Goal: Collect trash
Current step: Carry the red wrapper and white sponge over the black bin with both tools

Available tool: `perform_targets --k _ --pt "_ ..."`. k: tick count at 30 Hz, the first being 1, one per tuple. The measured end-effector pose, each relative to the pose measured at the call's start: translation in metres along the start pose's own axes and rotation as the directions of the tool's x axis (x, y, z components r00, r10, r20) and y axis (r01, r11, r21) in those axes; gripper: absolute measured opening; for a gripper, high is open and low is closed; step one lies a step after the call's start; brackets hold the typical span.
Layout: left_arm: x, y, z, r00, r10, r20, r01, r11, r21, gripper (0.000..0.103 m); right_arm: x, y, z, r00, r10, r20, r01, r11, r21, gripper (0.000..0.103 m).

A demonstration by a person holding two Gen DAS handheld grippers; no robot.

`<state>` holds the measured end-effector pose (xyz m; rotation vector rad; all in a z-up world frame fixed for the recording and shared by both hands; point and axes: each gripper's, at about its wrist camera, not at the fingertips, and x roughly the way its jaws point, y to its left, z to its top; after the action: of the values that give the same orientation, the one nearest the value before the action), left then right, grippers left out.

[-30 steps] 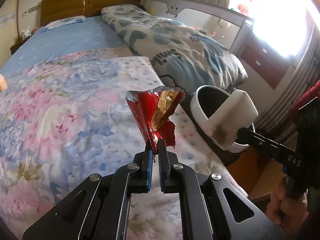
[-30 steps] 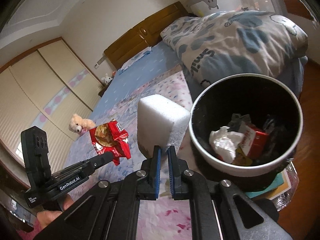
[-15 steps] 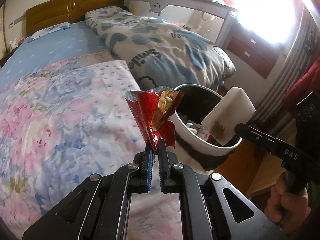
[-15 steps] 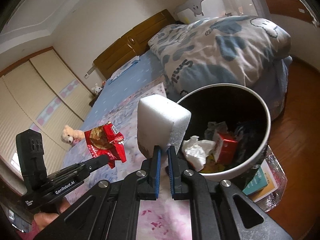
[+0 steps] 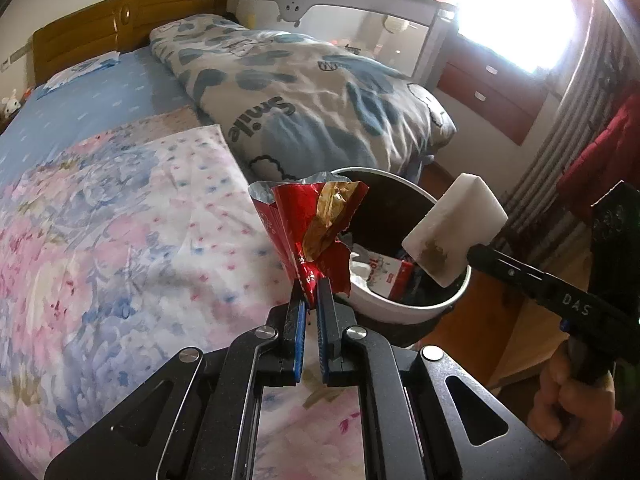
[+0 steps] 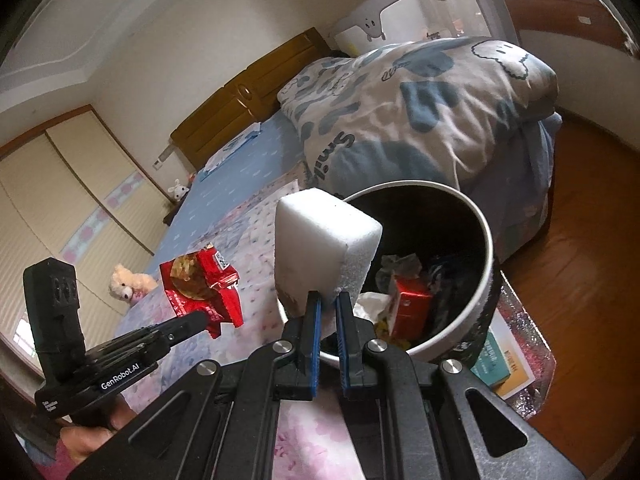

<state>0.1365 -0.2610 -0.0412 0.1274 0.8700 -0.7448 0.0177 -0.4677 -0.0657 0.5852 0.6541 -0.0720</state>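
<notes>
Your bin (image 5: pixel 404 309) looms nearer now | left gripper (image 5: pixel 311 298) clamps one red wrapper (image 5: pixel 316 228) | right gripper (image 6: pixel 327 307) clamps one foam block (image 6: pixel 324 248) | bin holds perhaps several scraps

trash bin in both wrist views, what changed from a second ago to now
Both grippers carried their loads toward the trash bin: it now sits nearer the middle of both views, with the white foam block over its rim and the red snack wrapper at its near edge. Nothing was taken or released. The left gripper stays shut on the wrapper, the right gripper on the block. The bin's trash looks unchanged.
</notes>
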Motion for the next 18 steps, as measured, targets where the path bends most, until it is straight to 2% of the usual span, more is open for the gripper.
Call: perform_targets --k 18 --pt "0.017 -0.040 0.016 1.000 -0.025 -0.013 0.026 0.997 0.073 0.004 -0.004 -0.020 0.005 1.000 -0.030 0.010 0.029 0.999 0.024 0.007"
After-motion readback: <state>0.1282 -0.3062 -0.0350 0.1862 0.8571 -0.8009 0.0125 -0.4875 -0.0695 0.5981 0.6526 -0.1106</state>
